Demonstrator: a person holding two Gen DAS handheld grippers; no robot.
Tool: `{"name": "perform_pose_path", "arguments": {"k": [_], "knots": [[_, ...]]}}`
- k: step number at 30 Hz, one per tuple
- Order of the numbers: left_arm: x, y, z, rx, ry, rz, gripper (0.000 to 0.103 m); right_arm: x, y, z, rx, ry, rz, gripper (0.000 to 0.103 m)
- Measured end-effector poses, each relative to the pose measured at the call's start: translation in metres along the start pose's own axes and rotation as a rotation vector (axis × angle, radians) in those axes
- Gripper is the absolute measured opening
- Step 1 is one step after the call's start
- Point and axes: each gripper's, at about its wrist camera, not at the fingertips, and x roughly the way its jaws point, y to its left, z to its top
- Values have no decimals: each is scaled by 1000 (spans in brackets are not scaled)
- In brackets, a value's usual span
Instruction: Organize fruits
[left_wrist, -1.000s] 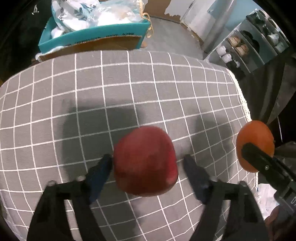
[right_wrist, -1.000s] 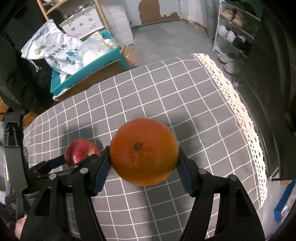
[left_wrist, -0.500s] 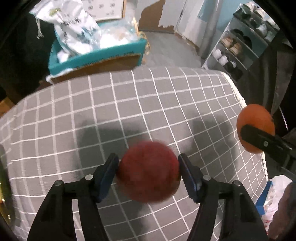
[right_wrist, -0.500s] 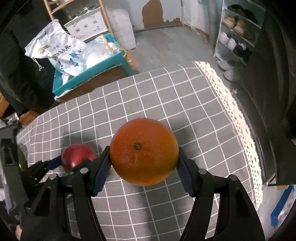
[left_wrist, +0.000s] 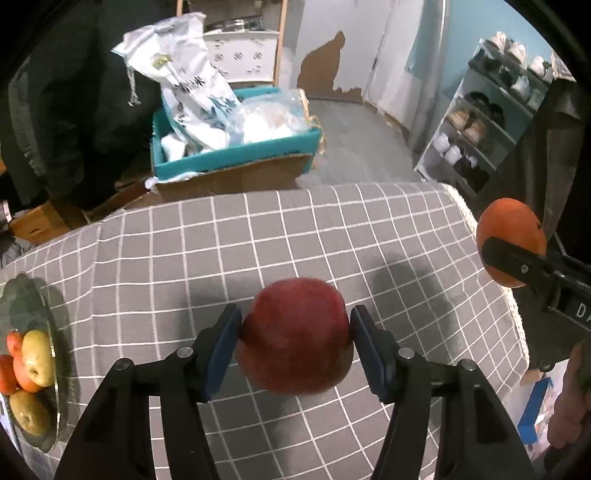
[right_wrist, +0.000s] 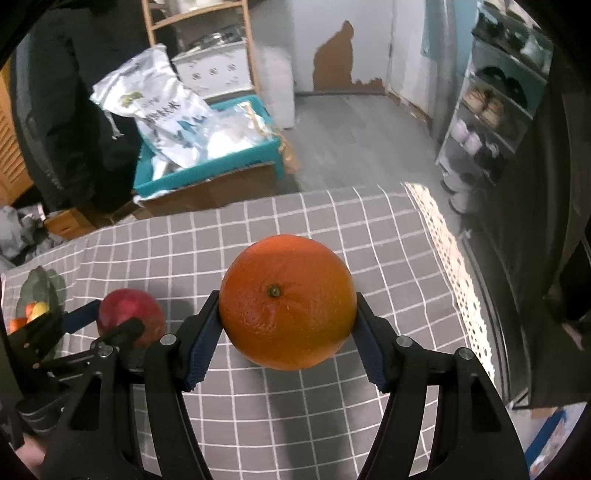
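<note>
Already, the left gripper (left_wrist: 294, 341) had a red apple (left_wrist: 293, 334) between its blue pads, and its jaws were closing, pressing in on the fruit's flanks; a second earlier the same pads had stood well clear of the apple as it lay on the cloth. Beside it, the right gripper (right_wrist: 288, 332) was clamped on an orange (right_wrist: 287, 302), stem scar toward the camera, with its grip unchanged across that second. Both fruits now hung above the grey checked tablecloth (left_wrist: 332, 229), where their shadows fell apart from them, and more of the room showed beyond the table than before, so both hands had evidently risen. That suggested the pick-up was finished and the carrying step had begun. Farther off, at the left edge of the table, a glass bowl (left_wrist: 26, 291) held yellow and orange fruit, probably the destination. Beyond the table, on the floor, stood a teal box (left_wrist: 236, 155) stuffed with bags, and a shoe rack (left_wrist: 484, 122) lined the far wall.
</note>
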Motion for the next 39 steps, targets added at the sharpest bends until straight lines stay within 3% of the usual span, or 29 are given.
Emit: {"name": "perform_pose_path", "arguments": {"k": [17,18,19,20,25,30,33,39], "knots": [[-103,36,-5,-29,-187,97,59,-56,46,4,-103,-136,59,67],[-111,39,-5,-33,-201,99,52,-59,48,4,-108,-141,61,67],[-118,41,-5,-33,-217,98,14,-62,51,3,-114,-146,64,67],[-124,42,-4,-30,-232,99,6,-65,53,3,-119,-152,67,67],[-143,59,4,-77,-250,81,8,-70,67,3,-141,-160,89,67],[-119,90,-2,-156,-165,62,15,-32,81,-2,-161,-37,124,67],[-103,102,-11,-178,-126,98,30,13,88,-1,-128,53,160,67],[-92,108,-18,-160,-134,144,63,93,102,0,-112,187,170,67]]}}
